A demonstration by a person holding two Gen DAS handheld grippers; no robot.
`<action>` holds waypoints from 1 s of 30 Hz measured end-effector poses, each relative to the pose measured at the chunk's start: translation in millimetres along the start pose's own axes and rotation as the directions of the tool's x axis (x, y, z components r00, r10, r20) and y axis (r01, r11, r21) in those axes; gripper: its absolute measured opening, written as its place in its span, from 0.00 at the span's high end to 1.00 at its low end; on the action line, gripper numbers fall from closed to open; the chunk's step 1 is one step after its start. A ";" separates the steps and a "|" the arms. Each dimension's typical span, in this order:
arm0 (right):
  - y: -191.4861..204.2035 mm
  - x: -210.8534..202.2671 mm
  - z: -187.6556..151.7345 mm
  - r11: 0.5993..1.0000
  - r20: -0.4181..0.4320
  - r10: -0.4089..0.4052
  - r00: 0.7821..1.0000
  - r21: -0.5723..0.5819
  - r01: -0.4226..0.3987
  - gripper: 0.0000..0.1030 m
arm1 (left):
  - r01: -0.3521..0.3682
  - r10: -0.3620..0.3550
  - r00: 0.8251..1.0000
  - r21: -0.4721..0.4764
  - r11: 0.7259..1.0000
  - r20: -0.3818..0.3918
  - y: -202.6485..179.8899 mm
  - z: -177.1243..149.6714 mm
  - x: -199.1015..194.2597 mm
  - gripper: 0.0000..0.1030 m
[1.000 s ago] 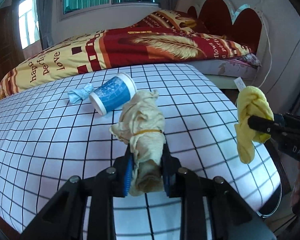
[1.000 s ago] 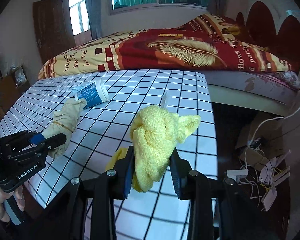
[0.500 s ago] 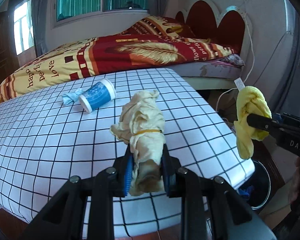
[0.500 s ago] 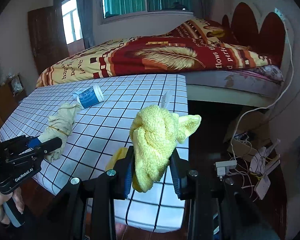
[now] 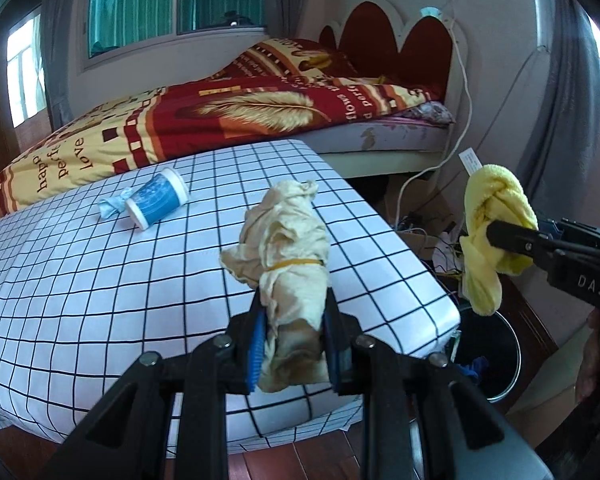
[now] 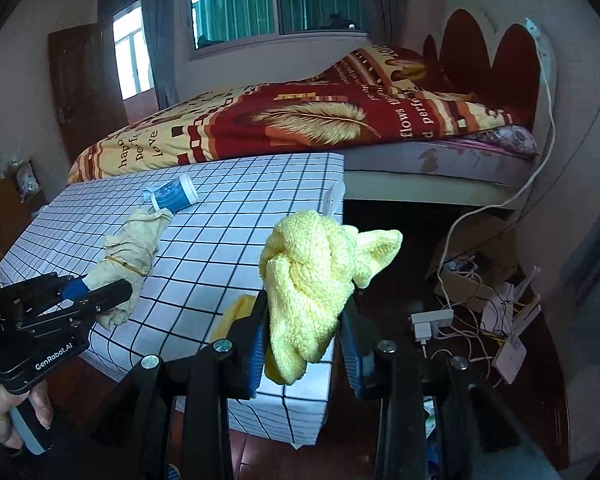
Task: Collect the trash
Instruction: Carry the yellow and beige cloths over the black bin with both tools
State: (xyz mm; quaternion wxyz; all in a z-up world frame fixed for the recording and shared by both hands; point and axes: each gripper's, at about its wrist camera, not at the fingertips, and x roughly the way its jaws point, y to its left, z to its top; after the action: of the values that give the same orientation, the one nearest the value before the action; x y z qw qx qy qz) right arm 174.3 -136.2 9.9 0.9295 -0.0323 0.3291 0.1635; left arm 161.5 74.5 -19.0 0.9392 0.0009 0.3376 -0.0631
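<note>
Left wrist view: the left gripper [image 5: 294, 334] is clamped on a beige rag [image 5: 288, 276] whose lower end is hidden between the pads, its long axis running up and away above the near right part of the checked mattress [image 5: 100, 280]; the bin [image 5: 496, 354] at right is partly cut off by the mattress corner. Right wrist view: the right gripper [image 6: 304, 340] grasps a knotted yellow towel [image 6: 316, 276], upright, its tail hidden behind the left finger; a blue cup [image 6: 174, 196] lies on its side far left.

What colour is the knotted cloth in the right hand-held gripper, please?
Pale yellow cloth; the right wrist view shows it best.
</note>
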 end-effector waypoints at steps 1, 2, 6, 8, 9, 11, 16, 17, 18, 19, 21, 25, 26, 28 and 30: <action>-3.2 -3.0 -2.3 1.000 0.002 -0.003 1.000 0.007 0.003 0.66 | 0.003 -0.003 1.000 0.007 1.000 0.000 -3.0 -0.1 -0.8 0.74; -7.0 -6.1 -4.9 1.000 0.004 -0.006 1.000 0.017 0.006 0.66 | 0.007 -0.007 1.000 0.015 1.000 0.000 -6.9 -0.1 -1.0 0.74; -20.6 -15.8 -14.0 0.999 0.004 -0.024 1.000 0.039 0.024 0.66 | 0.023 -0.023 1.000 0.032 0.999 -0.001 -20.0 -0.6 -0.8 0.74; -27.1 -20.3 -18.5 0.998 0.004 -0.034 0.999 0.046 0.033 0.66 | 0.036 -0.036 0.999 0.041 0.999 -0.002 -28.7 -0.1 0.1 0.74; -31.4 -23.3 -21.2 0.998 0.004 -0.040 0.999 0.052 0.040 0.66 | 0.043 -0.043 0.999 0.047 0.998 -0.003 -34.9 -0.2 0.4 0.74; -40.6 -28.2 -25.5 0.997 0.005 -0.050 0.999 0.060 0.050 0.66 | 0.055 -0.055 0.998 0.061 0.997 -0.002 -45.3 -0.4 0.6 0.74; -62.5 -39.5 -38.0 0.993 0.001 -0.085 0.996 0.087 0.084 0.66 | 0.093 -0.092 0.996 0.094 0.991 -0.008 -69.9 -1.2 2.1 0.74; -66.9 -41.1 -39.9 0.992 -0.001 -0.090 0.996 0.092 0.090 0.66 | 0.100 -0.099 0.995 0.101 0.990 -0.010 -75.0 -1.4 2.7 0.74; -70.2 -42.8 -41.9 0.991 -0.003 -0.096 0.995 0.097 0.096 0.66 | 0.107 -0.106 0.994 0.106 0.989 -0.012 -79.0 -1.8 3.3 0.74; -74.3 -44.4 -44.2 0.990 -0.006 -0.102 0.995 0.101 0.102 0.66 | 0.115 -0.114 0.993 0.113 0.987 -0.016 -83.3 -2.2 4.0 0.74; -82.6 -47.1 -48.9 0.987 -0.012 -0.113 0.993 0.111 0.114 0.66 | 0.131 -0.129 0.991 0.126 0.983 -0.022 -92.8 -3.5 5.9 0.74; -97.0 -50.8 -57.8 0.982 -0.026 -0.136 0.990 0.129 0.138 0.66 | 0.163 -0.159 0.987 0.154 0.975 -0.034 -110.6 -6.8 10.1 0.74; -101.0 -51.9 -60.5 0.980 -0.031 -0.143 0.989 0.133 0.146 0.66 | 0.177 -0.174 0.984 0.161 0.971 -0.037 -116.1 -7.4 11.7 0.74; -108.6 -53.3 -65.7 0.977 -0.040 -0.153 0.987 0.143 0.157 0.66 | 0.197 -0.192 0.980 0.170 0.966 -0.044 -123.4 -8.3 13.6 0.74; -116.2 -54.6 -72.3 0.973 -0.053 -0.166 0.985 0.153 0.172 0.66 | 0.224 -0.216 0.975 0.185 0.957 -0.059 -134.7 -10.1 17.6 0.74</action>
State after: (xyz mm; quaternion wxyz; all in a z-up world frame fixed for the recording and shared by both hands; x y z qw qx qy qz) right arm 128.8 -273.5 -18.1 0.9330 0.0097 0.3553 0.0569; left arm 152.5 -60.8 -32.4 0.9154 0.0542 0.3457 -0.1991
